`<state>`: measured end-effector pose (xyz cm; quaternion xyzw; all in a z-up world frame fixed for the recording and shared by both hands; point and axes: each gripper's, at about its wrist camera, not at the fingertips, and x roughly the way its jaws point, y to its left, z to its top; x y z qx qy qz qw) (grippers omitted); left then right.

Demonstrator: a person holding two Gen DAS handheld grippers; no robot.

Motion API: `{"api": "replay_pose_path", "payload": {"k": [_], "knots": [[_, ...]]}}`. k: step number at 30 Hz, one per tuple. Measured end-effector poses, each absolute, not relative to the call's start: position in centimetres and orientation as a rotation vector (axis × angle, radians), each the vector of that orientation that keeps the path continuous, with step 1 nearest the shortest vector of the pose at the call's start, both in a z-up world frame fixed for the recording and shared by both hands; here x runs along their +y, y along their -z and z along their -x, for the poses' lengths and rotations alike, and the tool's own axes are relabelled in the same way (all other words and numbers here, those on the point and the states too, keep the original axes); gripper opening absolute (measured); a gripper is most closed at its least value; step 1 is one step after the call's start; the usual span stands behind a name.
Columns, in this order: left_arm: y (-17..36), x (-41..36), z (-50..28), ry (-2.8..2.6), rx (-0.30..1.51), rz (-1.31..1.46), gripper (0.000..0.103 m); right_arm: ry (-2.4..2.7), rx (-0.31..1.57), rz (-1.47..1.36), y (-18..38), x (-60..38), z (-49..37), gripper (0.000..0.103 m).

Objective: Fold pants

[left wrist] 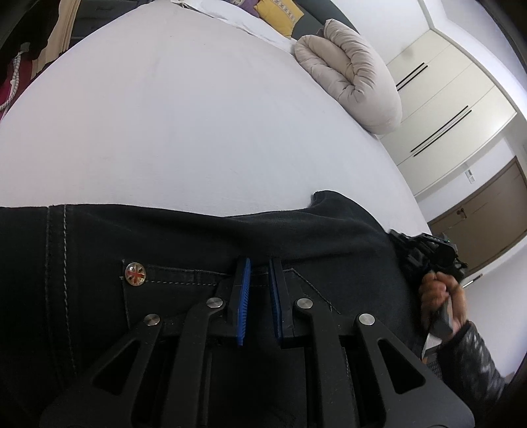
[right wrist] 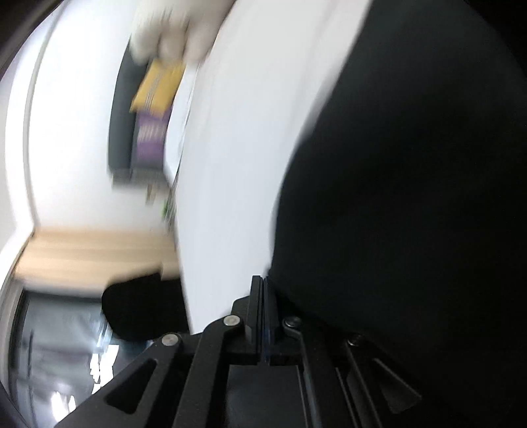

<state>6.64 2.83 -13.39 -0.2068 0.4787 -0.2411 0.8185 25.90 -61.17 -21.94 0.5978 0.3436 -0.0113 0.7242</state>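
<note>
Black jeans (left wrist: pixel 184 237) lie on the white bed (left wrist: pixel 184 131), with a Union Jack rivet (left wrist: pixel 135 274) at a pocket corner. My left gripper (left wrist: pixel 259 263) hovers low over the pocket edge, its blue pads (left wrist: pixel 243 296) a small gap apart and nothing between them. My right gripper (left wrist: pixel 428 253) shows at the jeans' right edge, held by a hand. In the blurred right wrist view the right gripper (right wrist: pixel 263 280) has its jaws pressed together at the edge of the black jeans (right wrist: pixel 411 197); whether cloth is pinched is unclear.
A rolled beige duvet (left wrist: pixel 352 72) lies at the bed's far right. Yellow and purple cushions (left wrist: pixel 276 10) sit at the head end. White wardrobes (left wrist: pixel 441 108) and a brown door (left wrist: pixel 487 217) stand to the right. Clothes hang at the far left (left wrist: pixel 19 49).
</note>
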Motion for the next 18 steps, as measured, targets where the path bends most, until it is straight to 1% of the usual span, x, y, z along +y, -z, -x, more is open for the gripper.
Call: {"api": "replay_pose_path", "payload": {"k": [5,7,9,10,13,14,15,16,17,18], "knots": [[13.1,2.7,-8.2,0.509,1.020,0.439,0.012,0.290,0.641,-1.290,20.1,-73.1,-22.9,0.000],[12.9,2.7,-8.2,0.507,1.020,0.437,0.012,0.397,0.602,-1.315,19.3,-76.9,-20.5,0.000],[12.9,2.6,-8.3,0.505,1.018,0.436,0.012,0.480,0.554,-1.298,17.1,-78.9,-17.8,0.000],[12.9,2.6,-8.3,0.504,1.016,0.440,0.012,0.487,0.543,-1.272,16.0,-78.5,-16.5,0.008],[12.7,2.4,-8.4,0.495,1.019,0.444,0.012,0.278,0.513,-1.294,14.1,-75.3,-15.2,0.009],[12.4,2.3,-8.3,0.484,1.021,0.433,0.012,0.196,0.508,-1.301,13.6,-73.0,-14.9,0.014],[11.7,1.9,-8.1,0.463,1.023,0.411,0.012,0.114,0.528,-1.296,13.4,-70.5,-14.8,0.019],[10.8,1.4,-7.9,0.452,1.018,0.389,0.012,0.032,0.570,-1.285,13.5,-67.5,-15.2,0.028],[9.9,0.7,-7.4,0.480,1.005,0.394,0.012,-0.013,0.615,-1.275,14.1,-63.6,-16.4,0.031],[9.4,0.1,-7.1,0.506,1.001,0.395,0.012,-0.072,0.684,-1.262,14.4,-60.0,-18.0,0.031]]}}
